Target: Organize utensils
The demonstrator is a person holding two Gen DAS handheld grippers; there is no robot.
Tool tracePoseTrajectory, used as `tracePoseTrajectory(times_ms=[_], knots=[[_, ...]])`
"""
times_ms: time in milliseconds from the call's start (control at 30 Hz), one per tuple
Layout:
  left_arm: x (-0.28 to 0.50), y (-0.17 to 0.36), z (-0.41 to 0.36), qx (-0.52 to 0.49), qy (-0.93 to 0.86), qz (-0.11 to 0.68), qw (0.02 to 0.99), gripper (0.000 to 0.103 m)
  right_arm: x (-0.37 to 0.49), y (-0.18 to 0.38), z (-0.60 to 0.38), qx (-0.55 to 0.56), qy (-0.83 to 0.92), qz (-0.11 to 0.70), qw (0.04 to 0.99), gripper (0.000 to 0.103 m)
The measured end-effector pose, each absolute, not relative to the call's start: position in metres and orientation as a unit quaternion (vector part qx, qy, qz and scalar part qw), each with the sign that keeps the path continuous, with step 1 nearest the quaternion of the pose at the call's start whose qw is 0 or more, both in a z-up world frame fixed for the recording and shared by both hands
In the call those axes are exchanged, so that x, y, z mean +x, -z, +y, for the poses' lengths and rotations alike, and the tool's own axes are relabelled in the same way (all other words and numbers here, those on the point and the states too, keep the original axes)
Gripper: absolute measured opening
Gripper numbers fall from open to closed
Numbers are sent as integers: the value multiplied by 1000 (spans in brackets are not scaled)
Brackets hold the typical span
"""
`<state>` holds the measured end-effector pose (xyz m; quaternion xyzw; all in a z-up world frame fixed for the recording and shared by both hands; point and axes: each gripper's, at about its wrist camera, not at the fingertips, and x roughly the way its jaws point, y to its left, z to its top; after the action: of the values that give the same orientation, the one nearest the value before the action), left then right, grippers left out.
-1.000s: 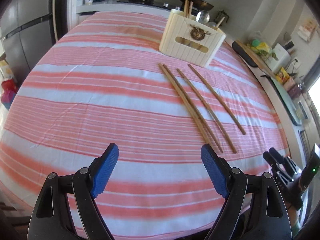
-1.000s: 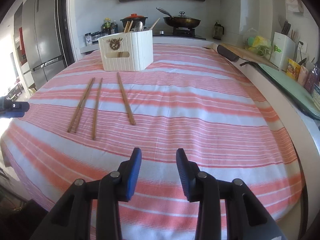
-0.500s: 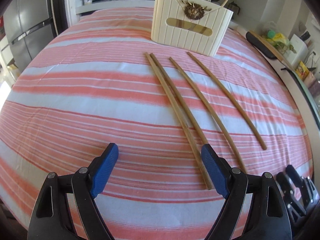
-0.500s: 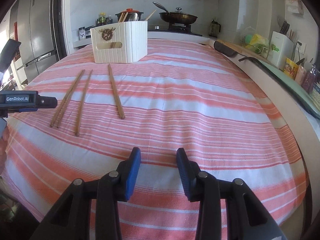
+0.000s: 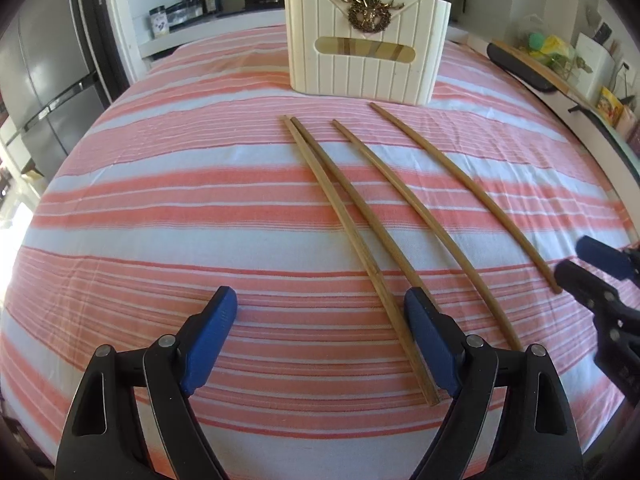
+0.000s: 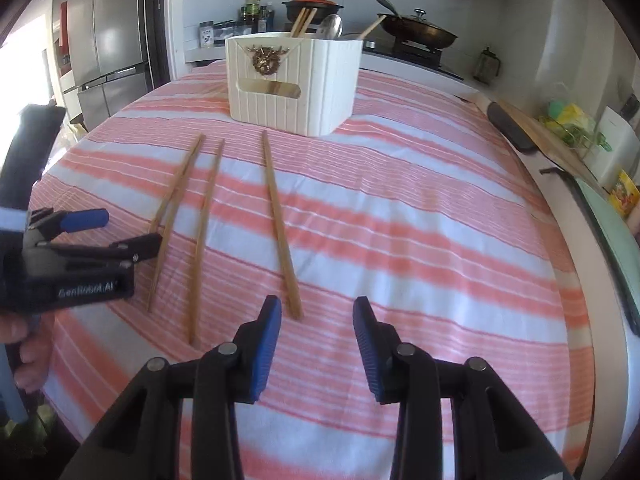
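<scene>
Several long wooden chopsticks [image 5: 384,224] lie side by side on the striped cloth, running toward a cream utensil holder [image 5: 364,66] that holds more chopsticks and a spoon. They also show in the right wrist view [image 6: 276,216], in front of the holder [image 6: 292,84]. My left gripper [image 5: 320,340] is open and empty, low over the cloth, its right finger beside the near ends of the two leftmost chopsticks. My right gripper [image 6: 316,344] is open and empty, just behind the near end of the rightmost chopstick.
The table [image 5: 160,200] wears a pink and white striped cloth. A stove with a pot [image 6: 312,2] and a pan [image 6: 416,30] stands behind. A fridge [image 6: 104,40] is at the left, a cluttered counter [image 6: 568,140] at the right.
Both grippers have moved forward and lower toward the chopsticks. The left gripper's right finger now sits by the near ends of the left pair. The right gripper has swung left toward the rightmost chopstick.
</scene>
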<state>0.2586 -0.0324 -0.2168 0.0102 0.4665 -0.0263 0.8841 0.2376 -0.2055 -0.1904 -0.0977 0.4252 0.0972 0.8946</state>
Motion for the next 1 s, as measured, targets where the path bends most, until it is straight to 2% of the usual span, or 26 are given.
tracePoseTrajectory(times_ms=[67,133,167,233,267,300,400,767,800,833,867,900,933,1000], knots=[[258,216,-30,13,27,466,884,79,256,200,-201,-97,-109,436,888,38],[256,214,-27,16,26,466,884,65,267,208,-199,-88,-120,446,882,37],[255,214,-25,17,26,465,885,59,269,208,-198,-82,-123,440,886,29],[254,212,-23,18,24,463,886,29,268,208,-199,-76,-127,440,886,12],[253,212,-22,20,23,463,886,22,266,208,-200,-70,-123,440,887,9],[253,212,-21,23,22,462,886,10,263,208,-201,-64,-119,440,888,8],[250,212,-18,29,15,461,887,5,247,207,-212,-48,-100,437,893,8],[210,208,33,36,8,463,885,7,152,204,-264,9,9,425,905,8],[208,207,34,34,16,464,885,13,147,203,-266,16,11,419,908,8],[206,208,35,32,22,466,884,33,144,203,-269,21,12,416,909,14],[205,208,35,30,28,466,884,48,144,202,-270,25,12,412,911,33],[204,209,35,30,27,464,885,72,144,202,-270,26,15,409,912,46],[204,210,35,33,22,462,886,77,144,202,-270,26,20,404,914,63],[206,215,33,40,19,467,883,77,145,204,-271,27,20,402,915,63]])
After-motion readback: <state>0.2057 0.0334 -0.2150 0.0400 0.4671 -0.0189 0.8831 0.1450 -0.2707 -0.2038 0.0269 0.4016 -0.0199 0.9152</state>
